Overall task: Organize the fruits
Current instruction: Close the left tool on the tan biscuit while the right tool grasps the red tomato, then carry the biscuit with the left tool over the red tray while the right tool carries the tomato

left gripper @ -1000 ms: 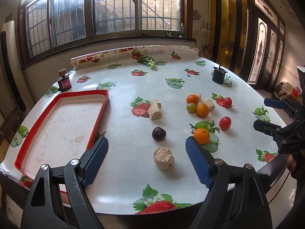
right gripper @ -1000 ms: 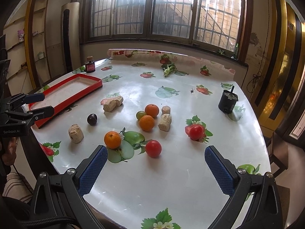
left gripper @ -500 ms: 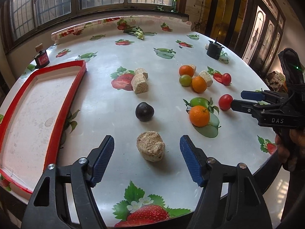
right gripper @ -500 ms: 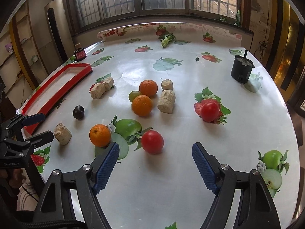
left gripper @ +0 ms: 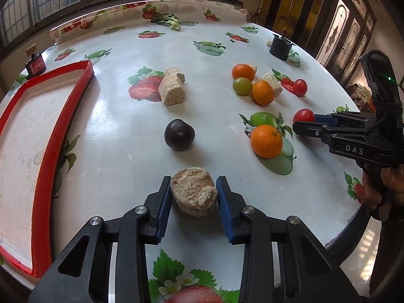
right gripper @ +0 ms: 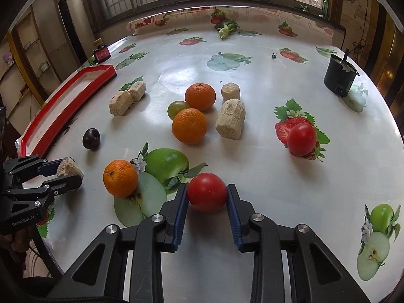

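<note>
My left gripper (left gripper: 193, 197) is shut on a tan fibrous chunk (left gripper: 194, 194) that rests on the table near the front edge; it also shows in the right wrist view (right gripper: 68, 168). My right gripper (right gripper: 207, 197) is shut on a red tomato (right gripper: 207, 192), which also shows in the left wrist view (left gripper: 303, 115). A dark plum (left gripper: 179, 137) lies just beyond the chunk. An orange (right gripper: 120, 178) lies left of the tomato. Two more oranges (right gripper: 189, 125), a green fruit (right gripper: 178, 108) and another tomato (right gripper: 301, 139) lie further back.
A red-rimmed tray (left gripper: 48, 141) stands at the left of the table. More tan chunks (left gripper: 173, 93) (right gripper: 231, 119) lie mid-table. A black cup (right gripper: 339, 77) stands at the far right, a small red bottle (left gripper: 35, 63) at the far left. The tablecloth carries printed fruit.
Both grippers moved forward and down and closed: the left onto the tan chunk, the right onto the near red tomato. Both were wide open before.
</note>
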{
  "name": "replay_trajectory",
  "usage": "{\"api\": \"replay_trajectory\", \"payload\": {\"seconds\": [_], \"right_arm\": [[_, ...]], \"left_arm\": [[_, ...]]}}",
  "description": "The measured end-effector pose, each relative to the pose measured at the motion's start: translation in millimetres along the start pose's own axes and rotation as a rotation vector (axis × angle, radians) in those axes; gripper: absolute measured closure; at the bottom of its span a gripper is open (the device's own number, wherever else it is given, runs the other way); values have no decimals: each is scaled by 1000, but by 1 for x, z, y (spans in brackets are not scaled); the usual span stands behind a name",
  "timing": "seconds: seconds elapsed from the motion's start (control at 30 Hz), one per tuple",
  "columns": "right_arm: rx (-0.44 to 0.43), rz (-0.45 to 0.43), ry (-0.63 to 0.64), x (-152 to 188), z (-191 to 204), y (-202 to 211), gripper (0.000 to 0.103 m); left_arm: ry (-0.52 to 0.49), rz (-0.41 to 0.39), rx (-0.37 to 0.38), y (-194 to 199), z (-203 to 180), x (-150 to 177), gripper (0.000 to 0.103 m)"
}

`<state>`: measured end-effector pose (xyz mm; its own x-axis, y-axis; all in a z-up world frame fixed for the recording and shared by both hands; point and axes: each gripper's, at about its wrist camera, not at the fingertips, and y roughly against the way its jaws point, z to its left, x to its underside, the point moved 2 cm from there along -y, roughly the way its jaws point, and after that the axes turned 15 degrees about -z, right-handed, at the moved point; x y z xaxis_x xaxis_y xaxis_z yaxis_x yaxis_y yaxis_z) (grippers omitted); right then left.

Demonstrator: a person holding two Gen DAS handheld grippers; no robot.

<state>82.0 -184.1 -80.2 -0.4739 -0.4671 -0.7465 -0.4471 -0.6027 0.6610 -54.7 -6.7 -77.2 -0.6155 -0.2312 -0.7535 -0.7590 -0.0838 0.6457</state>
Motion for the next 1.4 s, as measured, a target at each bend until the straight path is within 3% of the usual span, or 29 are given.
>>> {"api": "replay_trajectory", "payload": {"seconds": [0.27, 0.57, 1.4], "right_arm": [[-12, -42, -2, -13, 11, 19, 72], [-94, -82, 34, -37, 50, 27, 72], [-299, -82, 161, -70, 163, -2, 72]], "left_arm": [[30, -46, -10, 19, 14, -12, 71], [78, -99, -72, 45, 44, -21, 71], [221, -170, -273, 95, 143, -15, 71]]}}
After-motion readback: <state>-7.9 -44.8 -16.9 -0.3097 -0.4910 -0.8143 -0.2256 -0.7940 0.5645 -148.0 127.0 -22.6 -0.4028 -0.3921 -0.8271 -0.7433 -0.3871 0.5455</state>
